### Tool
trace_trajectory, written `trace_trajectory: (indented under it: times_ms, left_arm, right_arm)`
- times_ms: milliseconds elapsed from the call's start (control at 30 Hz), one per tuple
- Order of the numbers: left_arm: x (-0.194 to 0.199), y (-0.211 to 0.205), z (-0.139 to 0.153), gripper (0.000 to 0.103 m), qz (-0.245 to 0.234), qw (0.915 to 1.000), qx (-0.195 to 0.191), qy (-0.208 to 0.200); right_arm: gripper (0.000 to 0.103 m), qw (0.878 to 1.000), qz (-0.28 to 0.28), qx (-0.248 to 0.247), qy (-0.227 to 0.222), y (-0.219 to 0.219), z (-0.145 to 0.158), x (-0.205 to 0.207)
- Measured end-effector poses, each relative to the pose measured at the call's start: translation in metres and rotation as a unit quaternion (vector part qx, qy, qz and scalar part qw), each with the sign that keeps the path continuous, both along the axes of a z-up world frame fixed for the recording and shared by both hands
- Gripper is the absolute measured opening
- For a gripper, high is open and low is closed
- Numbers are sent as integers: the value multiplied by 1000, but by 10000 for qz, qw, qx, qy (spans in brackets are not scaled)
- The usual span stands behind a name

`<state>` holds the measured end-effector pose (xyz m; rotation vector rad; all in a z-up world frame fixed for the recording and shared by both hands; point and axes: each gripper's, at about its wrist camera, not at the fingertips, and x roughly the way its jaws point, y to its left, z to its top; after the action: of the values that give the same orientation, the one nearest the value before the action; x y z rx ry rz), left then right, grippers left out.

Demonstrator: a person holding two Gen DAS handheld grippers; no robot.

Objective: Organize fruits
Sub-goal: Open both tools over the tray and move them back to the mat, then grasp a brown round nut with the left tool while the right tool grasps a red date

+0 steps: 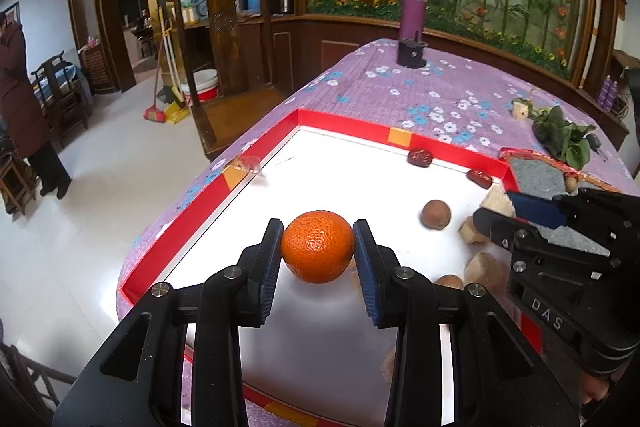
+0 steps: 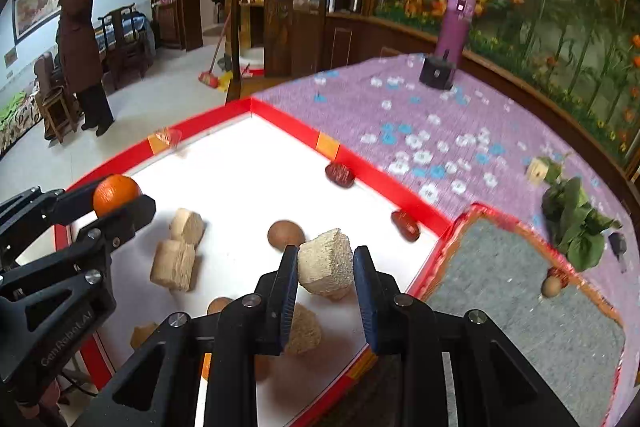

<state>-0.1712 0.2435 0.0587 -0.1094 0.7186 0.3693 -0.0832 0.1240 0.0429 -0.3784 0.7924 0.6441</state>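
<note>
My left gripper [image 1: 318, 251] is shut on an orange [image 1: 318, 247] and holds it above the white tray with a red rim [image 1: 192, 215]. It also shows in the right wrist view [image 2: 116, 193]. My right gripper [image 2: 326, 267] is shut on a beige porous block [image 2: 325, 263], lifted over the tray's right side. Two red dates [image 2: 340, 174] [image 2: 405, 225], a brown round fruit [image 2: 285, 234] and more beige blocks [image 2: 176, 265] lie in the tray. A grey felt mat with an orange rim [image 2: 520, 291] lies right of the tray, with a small round fruit [image 2: 551, 285] on it.
A purple flowered cloth [image 2: 400, 115] covers the table. A purple bottle on a black stand [image 2: 452, 27] is at the far side. Green leaves [image 2: 576, 223] and a small wooden cube [image 2: 536, 169] lie at the right. A person [image 2: 80, 39] stands on the floor at the left.
</note>
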Motion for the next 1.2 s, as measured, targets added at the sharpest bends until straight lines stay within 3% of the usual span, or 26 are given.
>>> trace_trajectory:
  times_ms: [67,133,200,233,400,600,733,867,1067,1200]
  left_arm:
    - [0,2,-1,36,74,10000,-24,36]
    - [1,3,0,45,143,9999,-1,53]
    - [0,1,3,62,227,9996,140,9]
    - [-1,0,5,64,246,9995,206,-16]
    - [5,-17,15,65,101,9988,472,-64]
    - [31,-73,28,65,-674,9960,587,-49]
    - [68,-136,33,66,-1625,9853,519,37]
    - [106,-198,22,66,-2461,9672,592,196]
    - [167,-252,-6,58,-3137,9464,430,643]
    - [192,-266,-22,46,-3378,9349,483,973]
  right_arm:
    - [27,9997,53,-54,229,2,-6,3]
    - [29,9988,127,40,470,2,-8,5]
    - [30,9966,263,298,726,-3,-6,8]
    - [31,9949,325,508,813,-8,-2,9]
    - [40,9888,273,1250,766,-46,22,25]
    - [40,9827,-741,1622,502,-137,33,80]
    - [40,9646,-1237,2234,651,-213,25,118]
    - [40,9207,-1737,3206,1390,-284,-5,152]
    - [40,8787,-2388,3693,1857,-318,-26,172]
    - [40,8803,-2418,3659,1810,-315,-19,172]
